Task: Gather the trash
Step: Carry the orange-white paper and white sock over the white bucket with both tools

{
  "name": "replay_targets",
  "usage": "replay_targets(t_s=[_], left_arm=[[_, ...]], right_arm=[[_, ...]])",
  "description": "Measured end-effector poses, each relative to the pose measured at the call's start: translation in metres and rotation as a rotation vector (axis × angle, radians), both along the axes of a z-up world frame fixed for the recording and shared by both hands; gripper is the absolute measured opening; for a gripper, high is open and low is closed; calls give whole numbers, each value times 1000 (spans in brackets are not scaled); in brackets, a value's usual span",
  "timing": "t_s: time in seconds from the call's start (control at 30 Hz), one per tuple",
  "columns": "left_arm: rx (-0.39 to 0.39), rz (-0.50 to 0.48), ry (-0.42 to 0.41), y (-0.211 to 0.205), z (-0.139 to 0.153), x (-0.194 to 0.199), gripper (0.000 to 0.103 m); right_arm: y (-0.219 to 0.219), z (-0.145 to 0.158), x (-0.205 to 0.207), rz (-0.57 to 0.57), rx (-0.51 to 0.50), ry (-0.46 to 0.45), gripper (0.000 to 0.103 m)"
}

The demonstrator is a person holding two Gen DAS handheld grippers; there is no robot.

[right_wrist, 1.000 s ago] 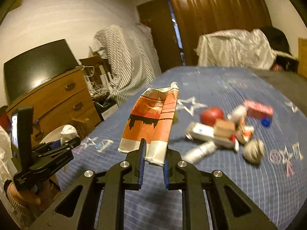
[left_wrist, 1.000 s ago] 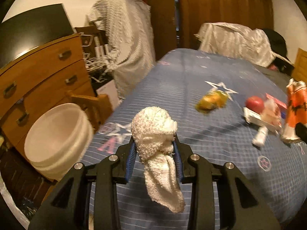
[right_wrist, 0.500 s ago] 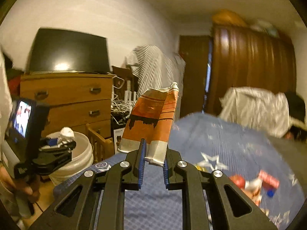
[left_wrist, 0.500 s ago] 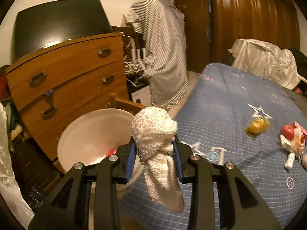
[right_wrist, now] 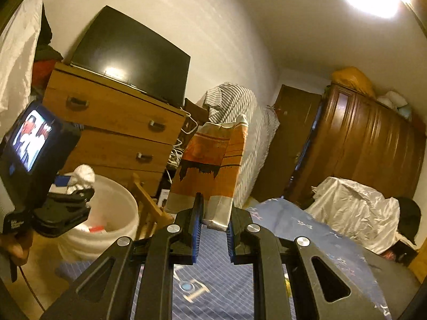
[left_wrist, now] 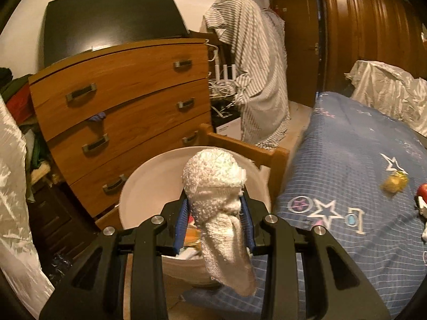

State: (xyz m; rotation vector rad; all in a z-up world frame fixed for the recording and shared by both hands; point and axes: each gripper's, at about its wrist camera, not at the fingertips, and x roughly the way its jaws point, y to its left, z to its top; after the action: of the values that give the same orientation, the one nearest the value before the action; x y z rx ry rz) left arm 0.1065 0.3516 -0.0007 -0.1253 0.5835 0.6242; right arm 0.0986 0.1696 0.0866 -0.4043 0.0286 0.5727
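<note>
Trash is being carried in both tools right now. A white rag is clamped in the left tool, hanging limp over the white bucket, where some scraps can already be seen at the bottom. An orange wrapper is pinched upright in the right tool, jaws closed tight on its lower edge, held above the blue bed and beside the bucket. More bits are left on the bed at the right: a yellow lump and something red. The bucket is parked between the bed and a wooden dresser with 4 drawers.
</note>
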Motion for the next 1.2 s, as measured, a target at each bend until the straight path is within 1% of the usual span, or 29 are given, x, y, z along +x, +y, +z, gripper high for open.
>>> replay_targets(t_s=[0.07, 0.13, 0.23, 0.33, 0.5, 0.63, 0.83, 1.03, 1.2], left_arm=[[-1, 15, 5, 9, -1, -2, 33], [1, 25, 15, 17, -1, -3, 33], [19, 31, 18, 24, 5, -3, 33], [31, 40, 20, 37, 13, -1, 33], [43, 53, 34, 56, 18, 7, 33], [49, 61, 52, 67, 15, 13, 33], [37, 77, 73, 85, 5, 17, 33], [31, 79, 78, 94, 1, 19, 33], [25, 84, 82, 100, -4, 20, 33]], right_arm=[[13, 6, 9, 39, 17, 48, 17], [23, 11, 25, 83, 60, 147, 17], [40, 14, 43, 133, 93, 259, 17], [57, 10, 58, 170, 94, 345, 17], [95, 4, 80, 206, 86, 441, 17], [133, -4, 90, 243, 41, 483, 17], [170, -20, 89, 282, -29, 524, 17], [191, -32, 88, 296, -73, 545, 17], [201, -39, 87, 301, -96, 550, 17]])
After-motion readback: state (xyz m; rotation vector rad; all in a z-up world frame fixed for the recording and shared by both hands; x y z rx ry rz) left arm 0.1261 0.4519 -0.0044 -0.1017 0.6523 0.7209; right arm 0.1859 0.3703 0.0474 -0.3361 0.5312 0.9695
